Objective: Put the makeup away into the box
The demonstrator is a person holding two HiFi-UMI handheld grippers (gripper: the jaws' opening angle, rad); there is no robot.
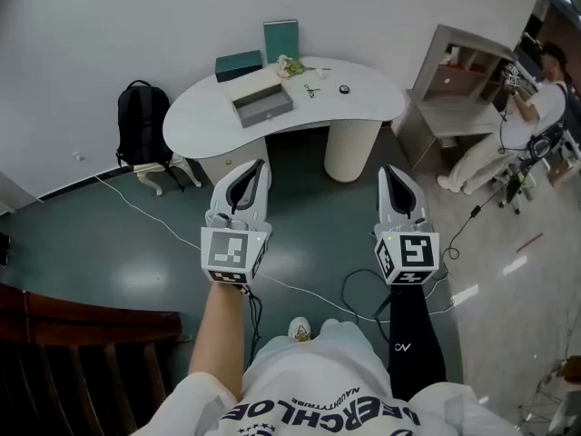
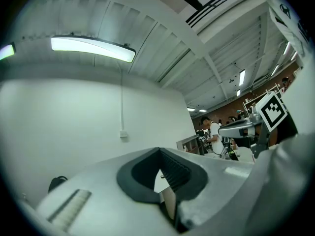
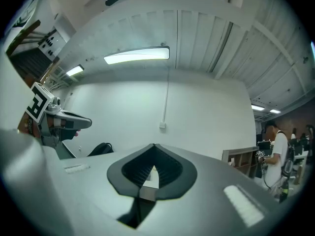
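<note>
left tongs (image 1: 260, 164), right tongs (image 1: 389, 170): both shut, empty, well short of desk (image 1: 372, 100) | risk: floor cable (image 1: 300, 289) catches a foot on approach | small makeup (image 1: 311, 90) (right of box (image 1: 263, 104)) nudged off the desk edge

The white kidney-shaped desk (image 1: 372, 98) stands close to the wall. On its left half lies an open grey drawer-like box (image 1: 263, 104). Behind that box, at the desk's back edge, sits a flat dark teal case (image 1: 239, 64), and just right of the case an upright teal carton (image 1: 280, 40). A small round black pot (image 1: 344, 89) lies right of the box, apart from it. A black backpack (image 1: 143, 123) sits on the floor left of the desk, and a pale wooden shelf unit (image 1: 454, 84) stands to the desk's right. The left claw (image 1: 261, 163) and the right claw (image 1: 388, 169) hang side by side before the desk, well apart from it.
</note>
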